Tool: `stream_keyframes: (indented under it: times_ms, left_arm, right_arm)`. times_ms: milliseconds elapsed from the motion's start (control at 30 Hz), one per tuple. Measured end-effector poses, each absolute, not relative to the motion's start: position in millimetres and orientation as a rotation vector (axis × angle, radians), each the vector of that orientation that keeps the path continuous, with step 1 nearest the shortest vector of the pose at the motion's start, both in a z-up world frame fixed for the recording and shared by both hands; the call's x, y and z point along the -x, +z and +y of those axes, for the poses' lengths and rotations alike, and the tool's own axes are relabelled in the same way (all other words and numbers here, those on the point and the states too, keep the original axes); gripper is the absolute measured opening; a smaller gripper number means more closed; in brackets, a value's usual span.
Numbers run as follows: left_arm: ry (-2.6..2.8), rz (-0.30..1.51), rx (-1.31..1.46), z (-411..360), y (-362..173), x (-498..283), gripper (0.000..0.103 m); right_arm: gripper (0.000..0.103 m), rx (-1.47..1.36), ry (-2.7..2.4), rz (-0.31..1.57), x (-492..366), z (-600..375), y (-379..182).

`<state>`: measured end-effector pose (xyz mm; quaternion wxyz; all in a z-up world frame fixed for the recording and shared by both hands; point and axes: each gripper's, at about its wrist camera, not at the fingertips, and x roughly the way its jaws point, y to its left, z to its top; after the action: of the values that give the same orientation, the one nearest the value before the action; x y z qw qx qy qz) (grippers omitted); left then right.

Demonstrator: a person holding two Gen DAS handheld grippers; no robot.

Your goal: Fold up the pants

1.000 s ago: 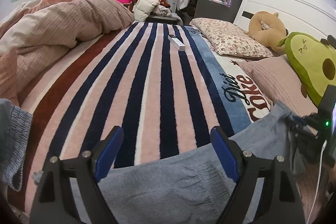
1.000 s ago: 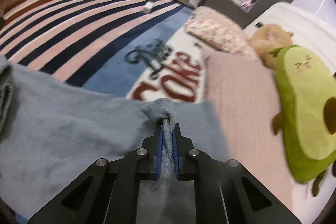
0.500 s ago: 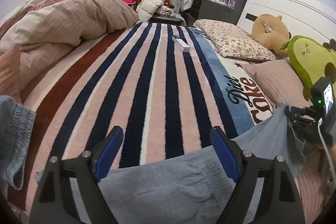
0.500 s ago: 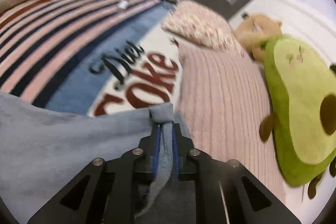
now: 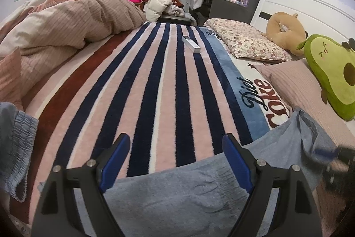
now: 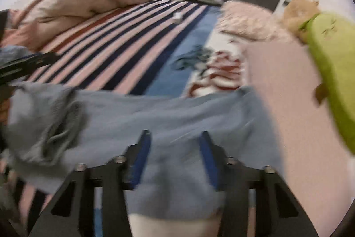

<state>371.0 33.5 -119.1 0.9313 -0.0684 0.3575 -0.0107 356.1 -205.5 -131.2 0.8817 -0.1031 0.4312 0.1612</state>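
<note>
The light blue-grey pants (image 5: 177, 194) lie across the striped blanket (image 5: 159, 86) at the near edge of the bed. My left gripper (image 5: 175, 152) is open and empty just above the pants. In the right wrist view the pants (image 6: 155, 110) spread left to right, blurred by motion. My right gripper (image 6: 174, 148) is open above their right end, holding nothing. The elastic waistband (image 5: 15, 148) bunches at the far left. The right gripper also shows blurred at the right edge of the left wrist view (image 5: 337, 159).
A heaped beige duvet (image 5: 66, 23) lies on the left. A white box (image 5: 190, 44) rests far up the blanket. A pink pillow (image 5: 304, 90), floral pillow (image 5: 248, 41), avocado plush (image 5: 332, 74) and tan plush (image 5: 284, 32) line the right by the headboard.
My right gripper has opened and let go of the pant leg end, then swung back and left. The left gripper has stayed open, almost still.
</note>
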Motion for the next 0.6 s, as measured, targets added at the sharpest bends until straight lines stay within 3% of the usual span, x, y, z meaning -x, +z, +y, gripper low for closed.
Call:
stream_keyframes:
  times_ms: [167, 367, 500, 600]
  left_arm:
    - [-0.021, 0.732, 0.144, 35, -119, -371, 0.082]
    - [-0.023, 0.73, 0.145, 37, -120, -372, 0.082]
    - [-0.022, 0.73, 0.14, 35, -119, -371, 0.082]
    - [-0.023, 0.733, 0.134, 33, -120, -372, 0.082]
  right_arm:
    - [0.028, 0.273, 0.315, 1.008, -357, -200, -165]
    - [0.029, 0.306, -0.037, 0.87, -365, -251, -138]
    - [0.029, 0.263, 0.112, 0.831, -346, -238, -122]
    - [0.028, 0.181, 0.296, 0.908, -341, -216, -132]
